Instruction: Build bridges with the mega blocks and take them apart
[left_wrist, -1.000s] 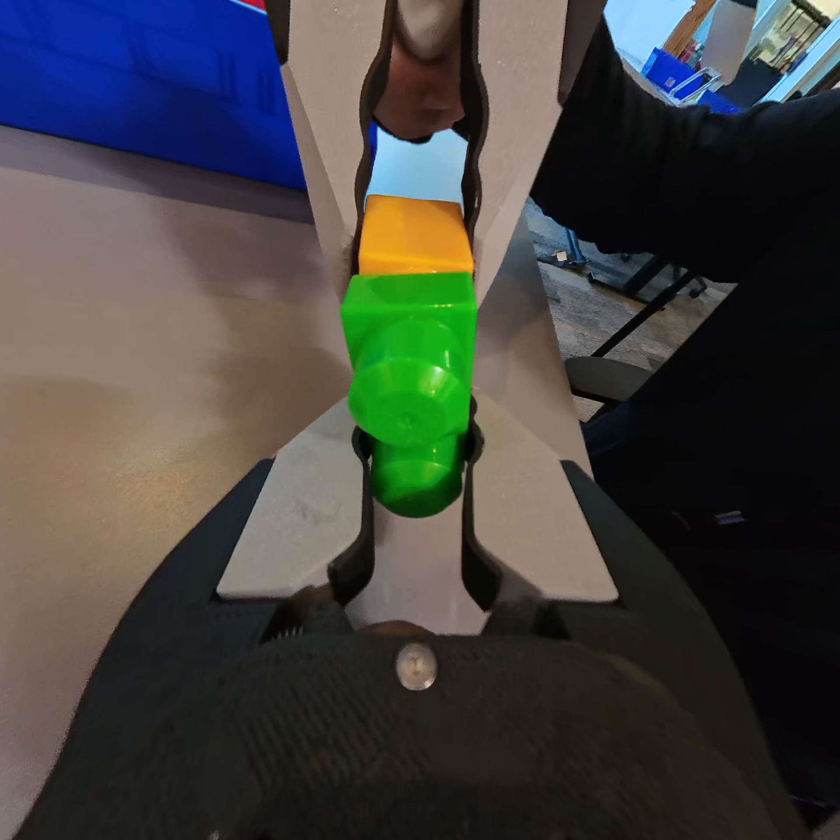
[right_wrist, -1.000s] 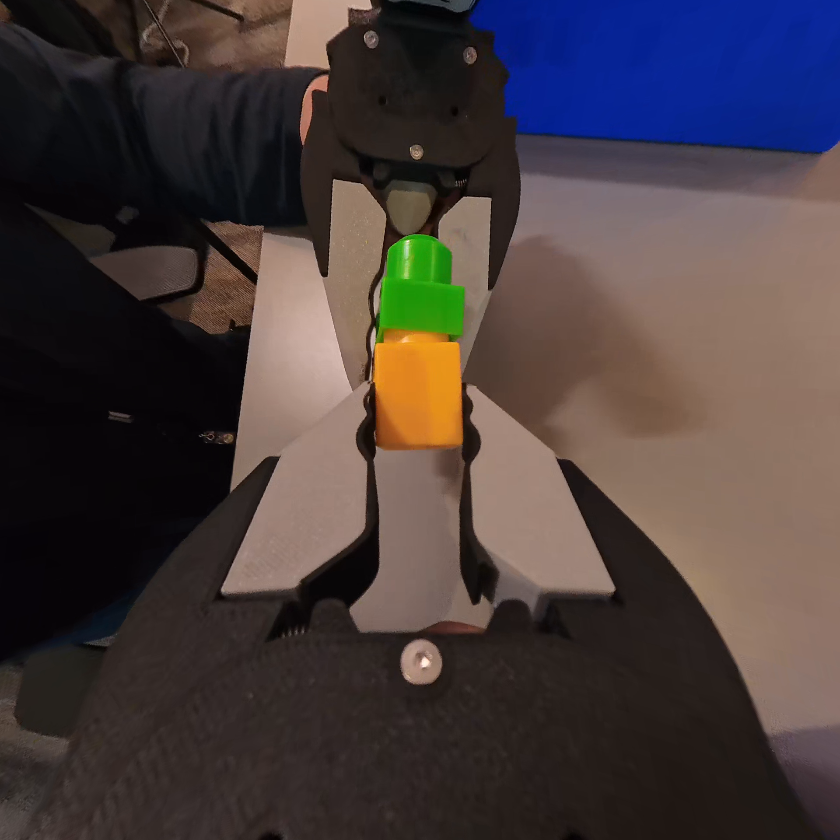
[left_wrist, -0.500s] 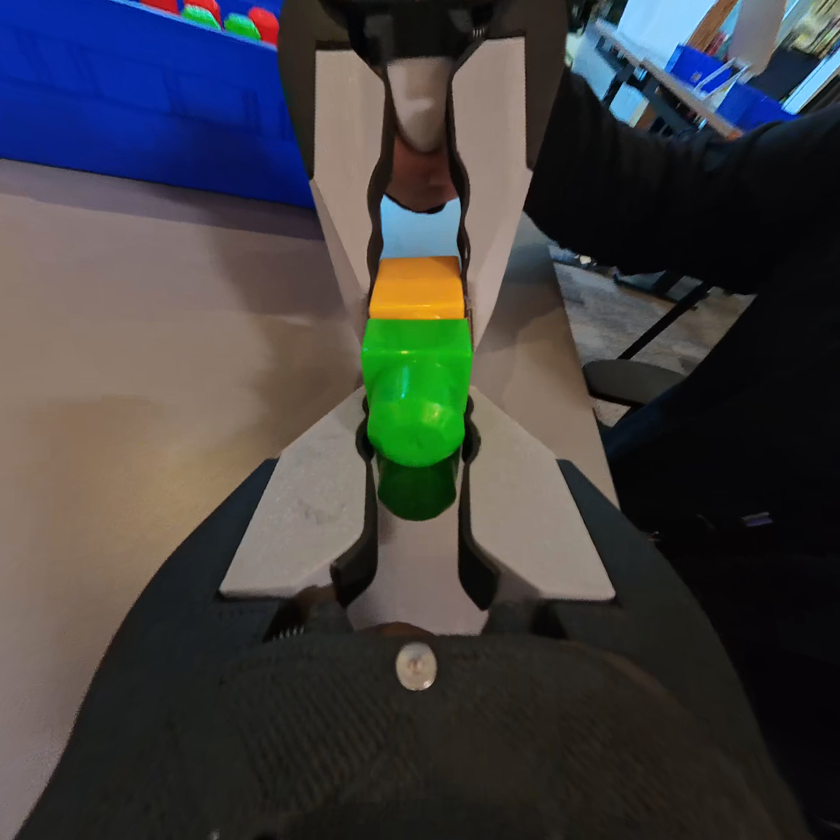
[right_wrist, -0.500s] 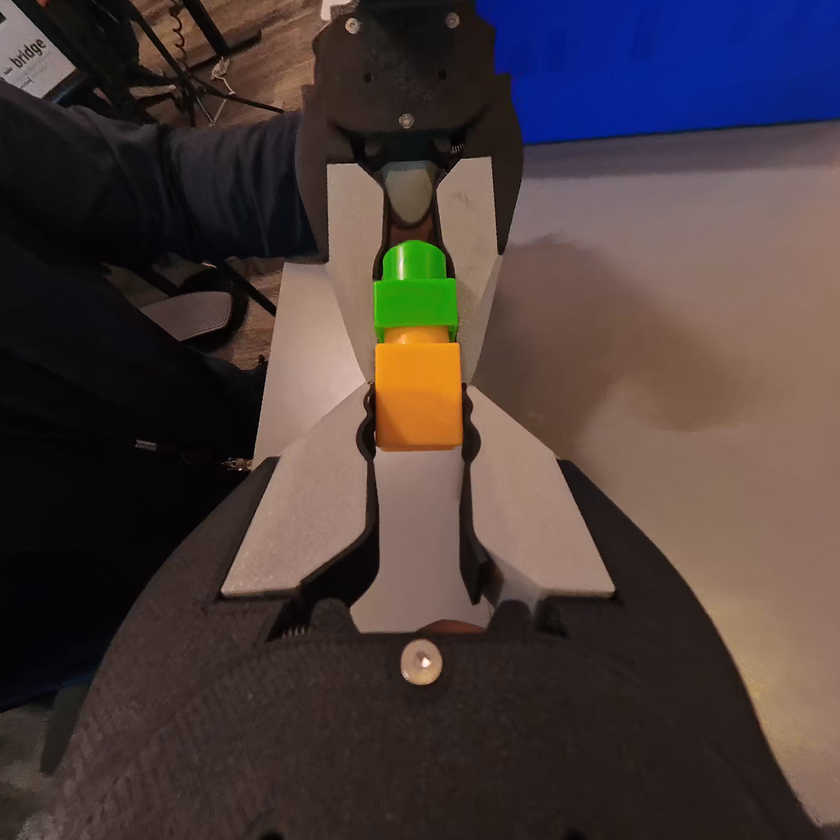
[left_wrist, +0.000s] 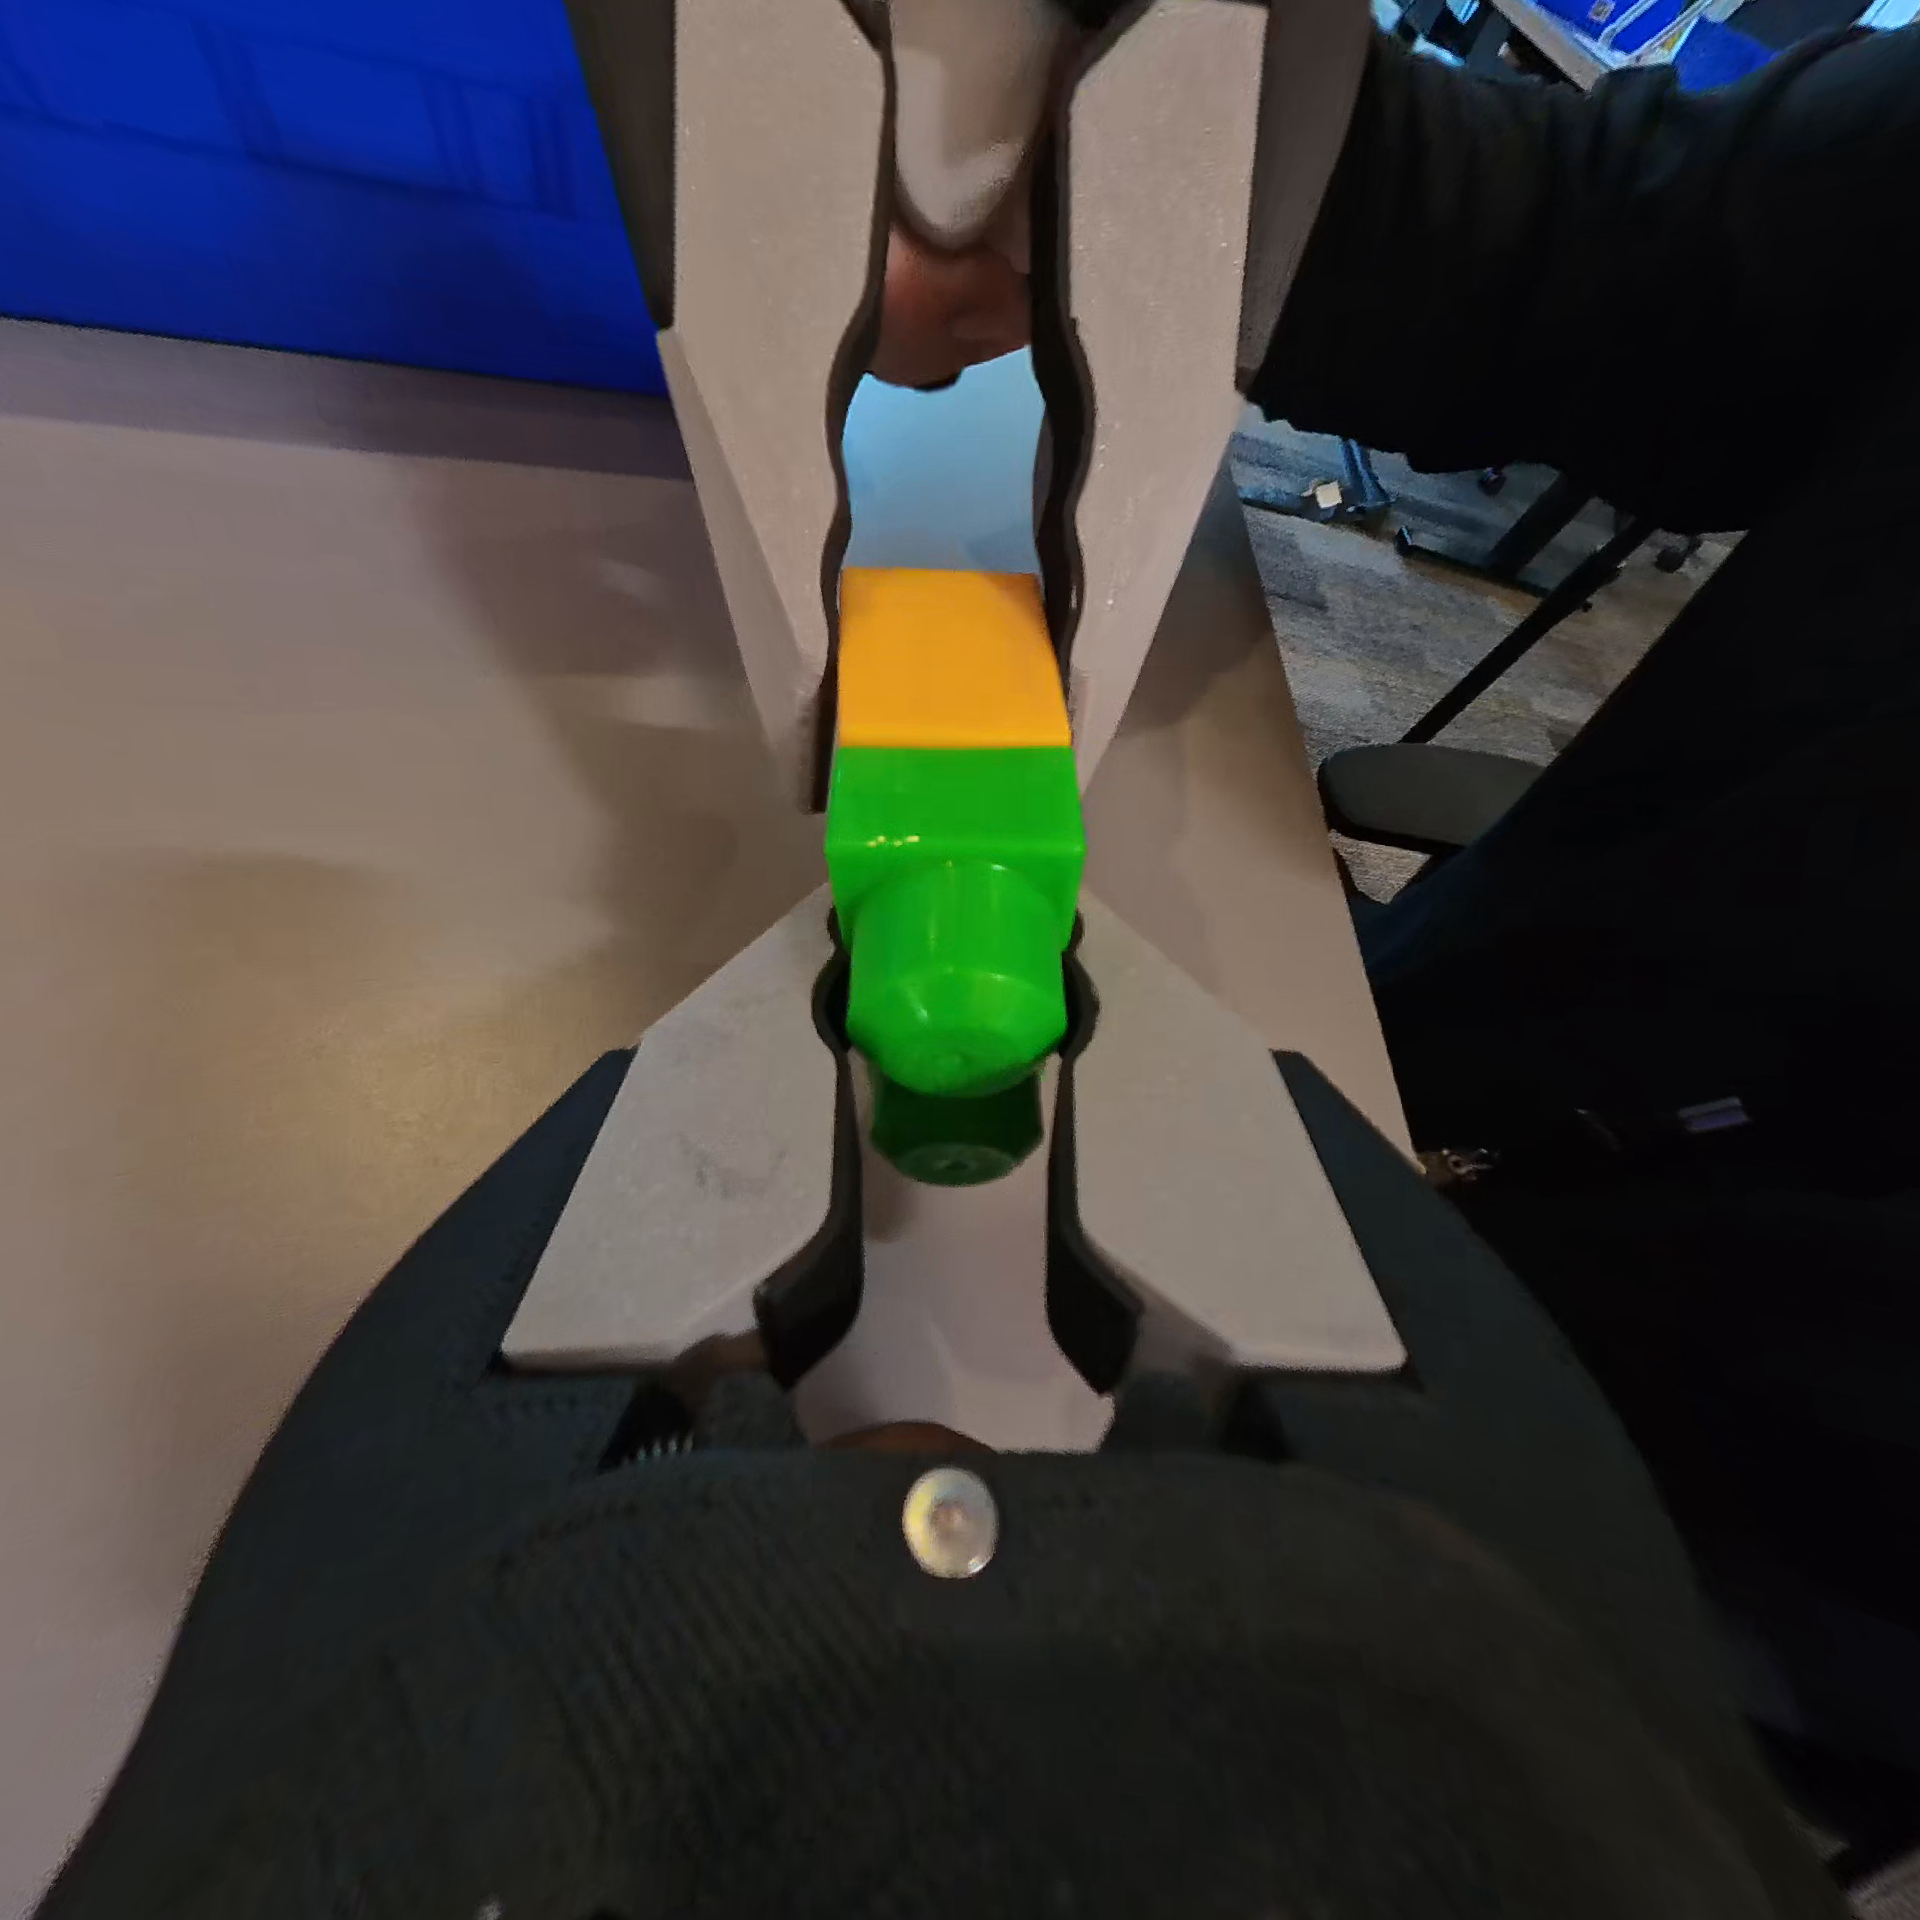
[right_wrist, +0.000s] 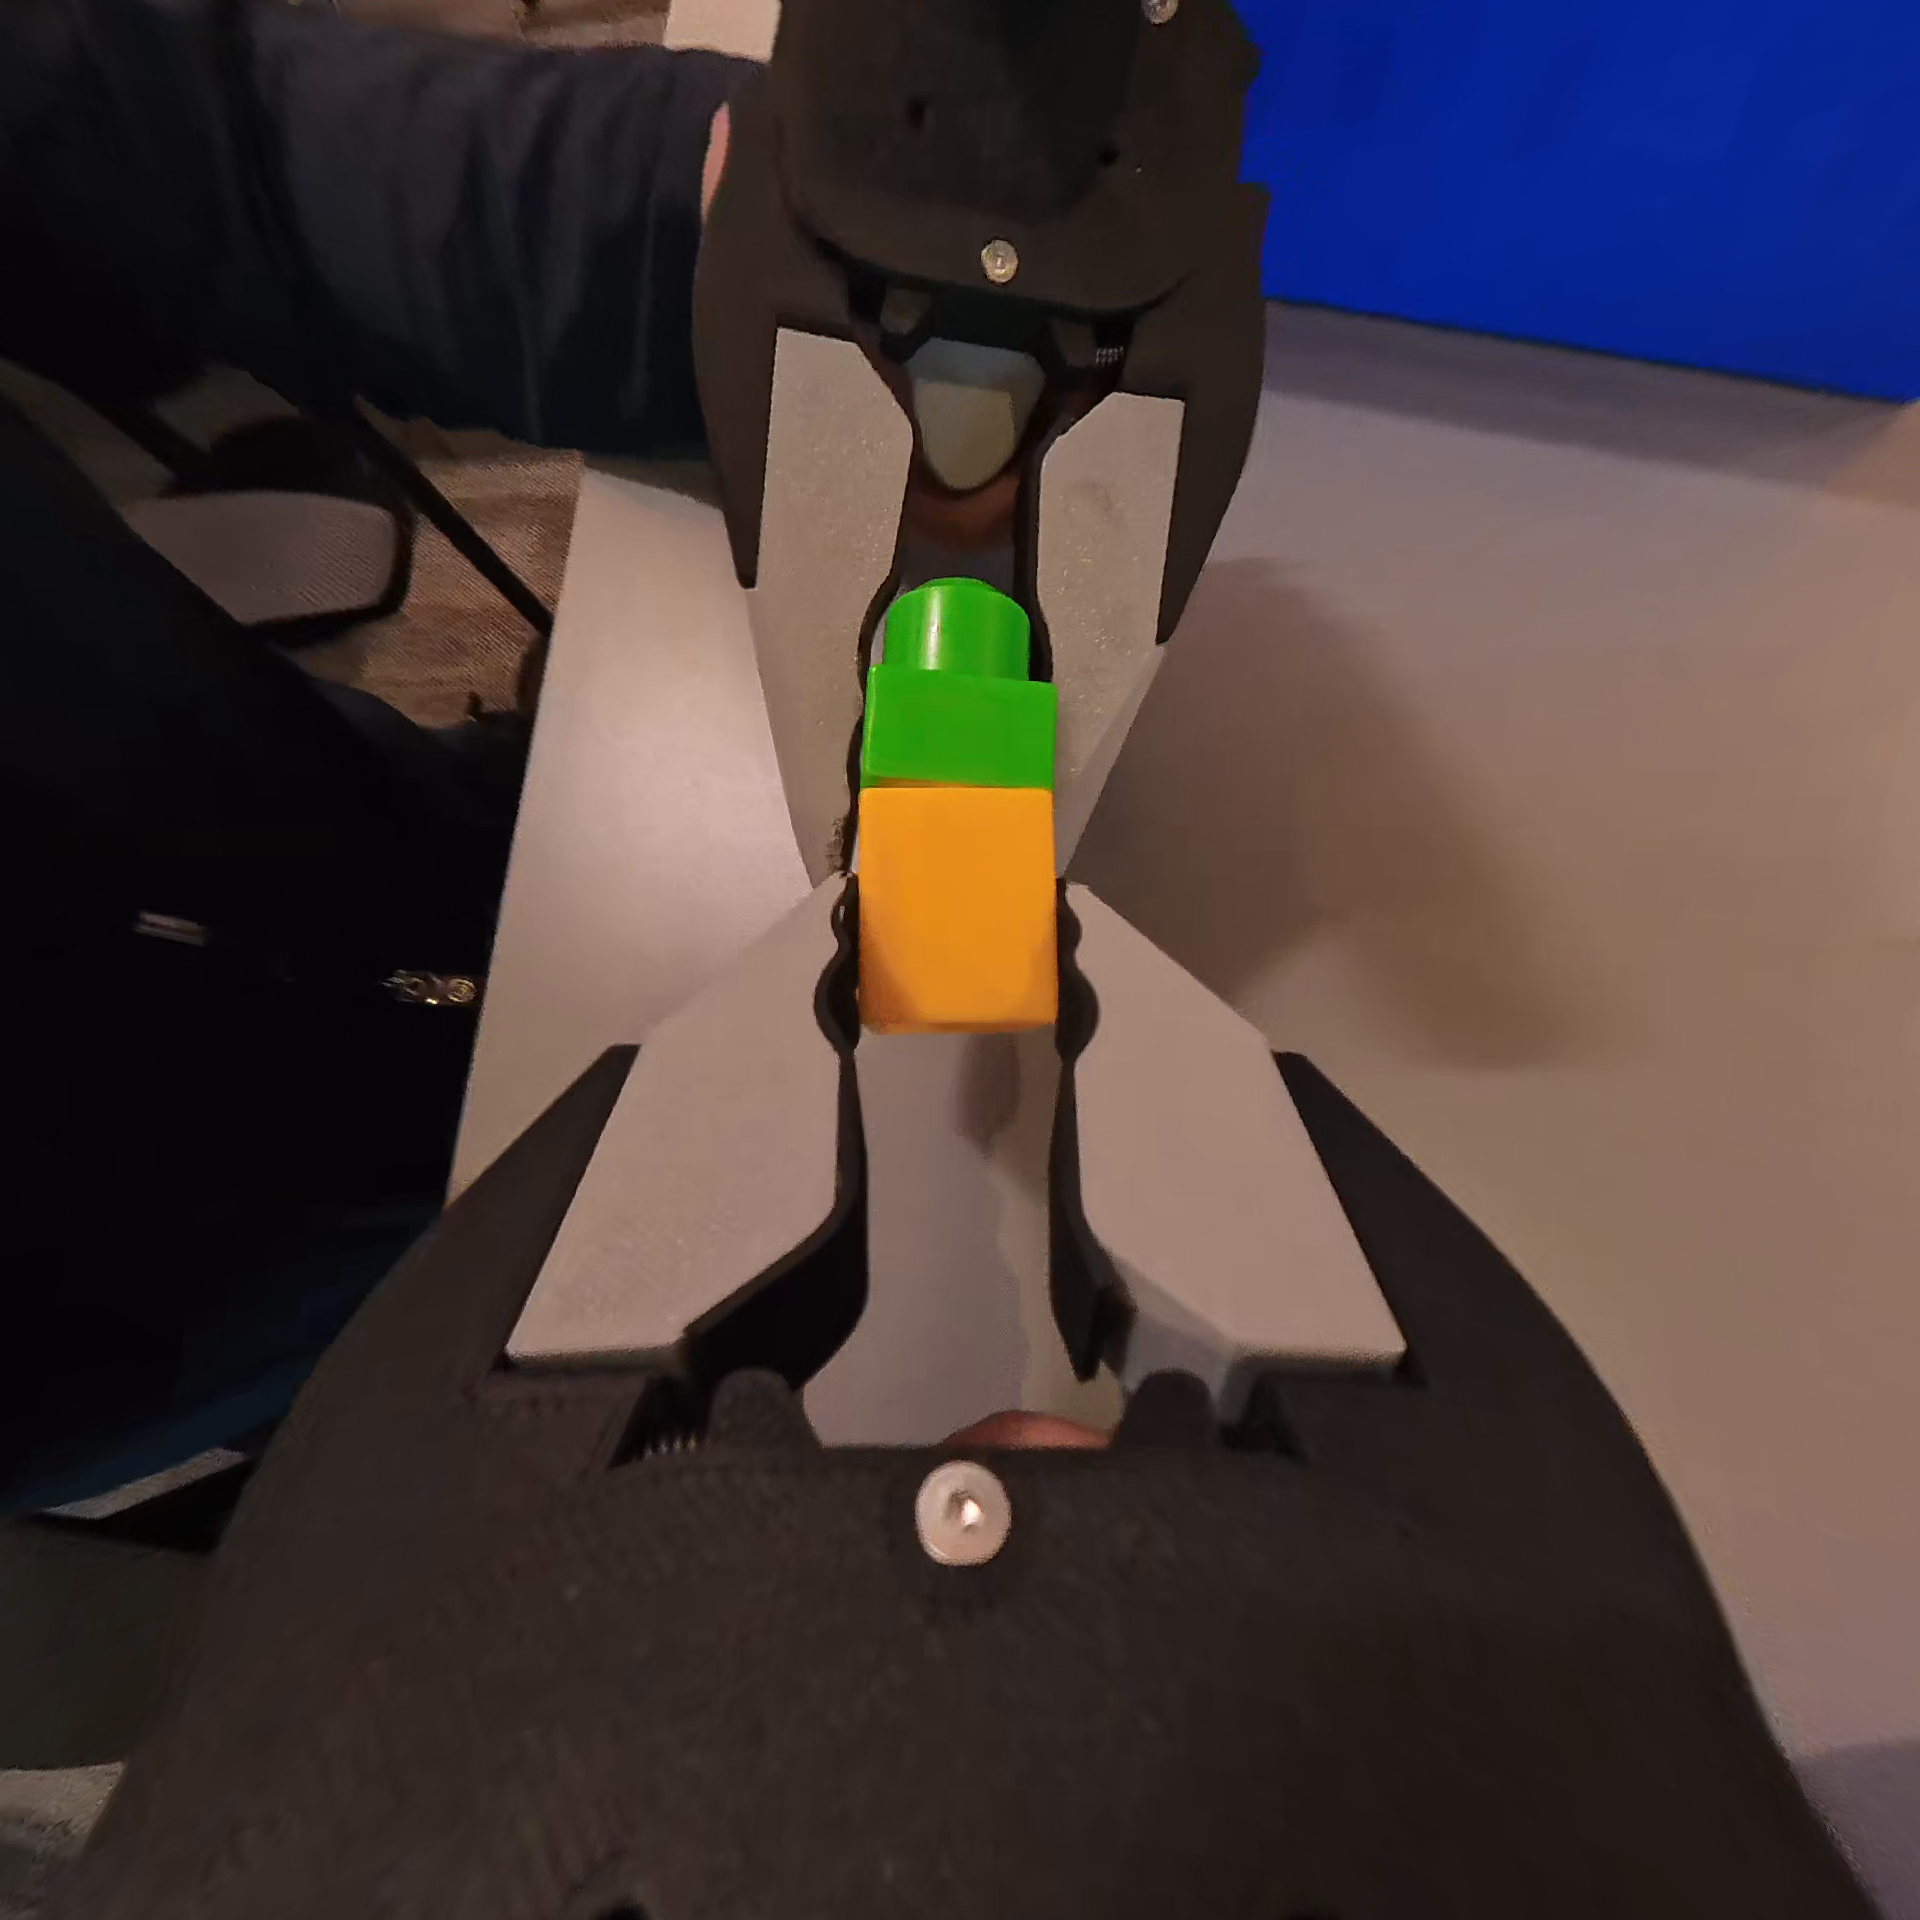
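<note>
Both grippers face each other above the grey table (left_wrist: 312, 831). My left gripper (left_wrist: 956, 987) is shut on a green block (left_wrist: 956, 831), its pads pressing the green stud that points back at the camera. My right gripper (right_wrist: 956, 956) is shut on an orange block (right_wrist: 956, 914). The two blocks are joined end to end. In the right wrist view the green block (right_wrist: 961, 727) sits slightly tilted on the orange one, with a thin wedge of gap on the left of the seam. The orange block (left_wrist: 951, 665) shows in the left wrist view between the right gripper's fingers (left_wrist: 769, 520).
A blue wall or bin (left_wrist: 260, 156) stands at the back of the table and also shows in the right wrist view (right_wrist: 1558, 156). A person's dark sleeve (left_wrist: 1558, 260) and a chair (left_wrist: 1423, 800) lie past the table's edge.
The seam between the green and orange blocks has closed; the orange stud showed between them earlier. My left pads closed slightly on the green block. Both grippers shifted a little.
</note>
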